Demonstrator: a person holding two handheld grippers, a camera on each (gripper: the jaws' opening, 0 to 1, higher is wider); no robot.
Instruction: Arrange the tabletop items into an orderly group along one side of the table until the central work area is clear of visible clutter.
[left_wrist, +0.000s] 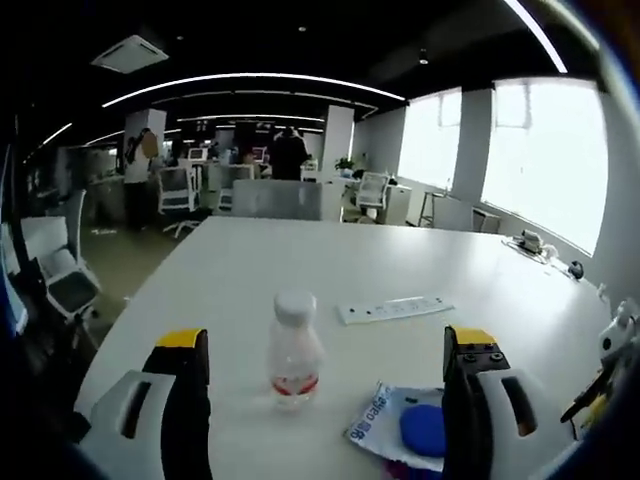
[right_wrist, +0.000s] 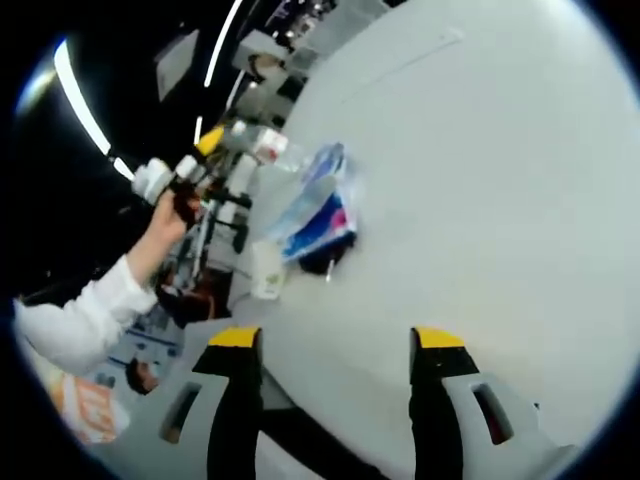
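Both pairs of jaws stand wide apart with nothing held: in the left gripper view our left gripper (left_wrist: 325, 350) frames a small clear bottle (left_wrist: 295, 348) with a white cap and a red band, which stands upright on the white table (left_wrist: 300, 260) between the yellow-tipped jaws but apart from both, so we judge that we are lined up to close on it. Just beside it, toward the right jaw, lies a white and blue packet (left_wrist: 385, 420) with a round blue lid-like thing (left_wrist: 422, 428) on top; what it is exactly we cannot tell. Farther up the table, well apart, a long white strip (left_wrist: 395, 309), perhaps a power strip, lies flat by itself. Our right gripper (right_wrist: 338, 345) hovers over a bare part of the table, and its view, strongly rolled, shows the same blue and white packet (right_wrist: 315, 215) near the table's edge, the bottle (right_wrist: 262, 145) beyond it, and a hand (right_wrist: 170, 215) in a white sleeve carrying the other gripper. The items sit scattered around the near end, so most of the grouping looks yet to be done. Beyond the table we see office chairs (left_wrist: 60, 270) and bright windows (left_wrist: 550, 150).
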